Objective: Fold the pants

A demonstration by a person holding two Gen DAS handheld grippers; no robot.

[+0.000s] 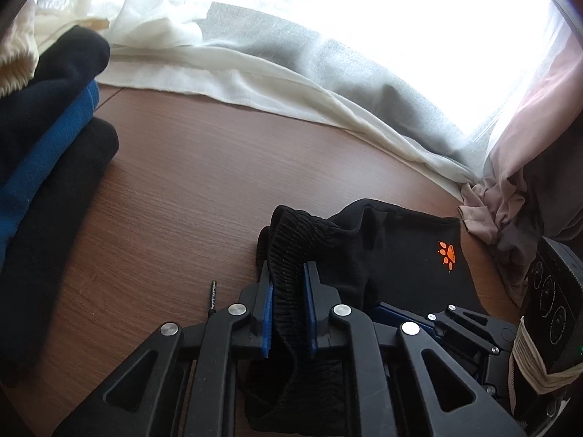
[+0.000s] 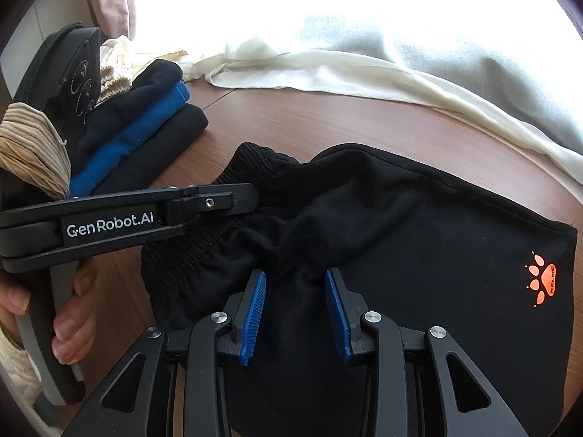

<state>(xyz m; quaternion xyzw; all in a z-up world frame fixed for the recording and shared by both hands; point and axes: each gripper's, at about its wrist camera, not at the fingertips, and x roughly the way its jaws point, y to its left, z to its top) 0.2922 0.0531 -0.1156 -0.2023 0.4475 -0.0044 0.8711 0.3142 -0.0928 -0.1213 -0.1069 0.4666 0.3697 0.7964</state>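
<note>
The black pants [image 2: 382, 240] lie bunched on the brown wooden table [image 1: 175, 196], their ribbed waistband [image 1: 291, 240] toward the left and an orange paw logo [image 2: 543, 282] showing on the flat cloth at the right. The left gripper [image 1: 288, 273] pinches the waistband: its blue pads [image 1: 268, 313] press on a gathered fold of the ribbed elastic, which stands up between them and hangs down behind the fingers. From the right wrist view this same gripper reaches in from the left, edge-on, its tip buried in the waistband, with a hand [image 2: 69, 313] wrapped around its grey handle. The right gripper [image 2: 295, 287] sits over the pants nearer the middle, jaws partly spread; black cloth rises between its blue pads, but whether they actually press on it I cannot tell. A stack of folded clothes [image 1: 47, 145], dark navy, blue and black, rests at the left of the table, well apart from the pants. A cream curtain [image 1: 255, 69] trails along the far edge of the table under a bright window, and a pinkish cloth [image 1: 499, 196] is bunched at the right, near the pants' corner.
</note>
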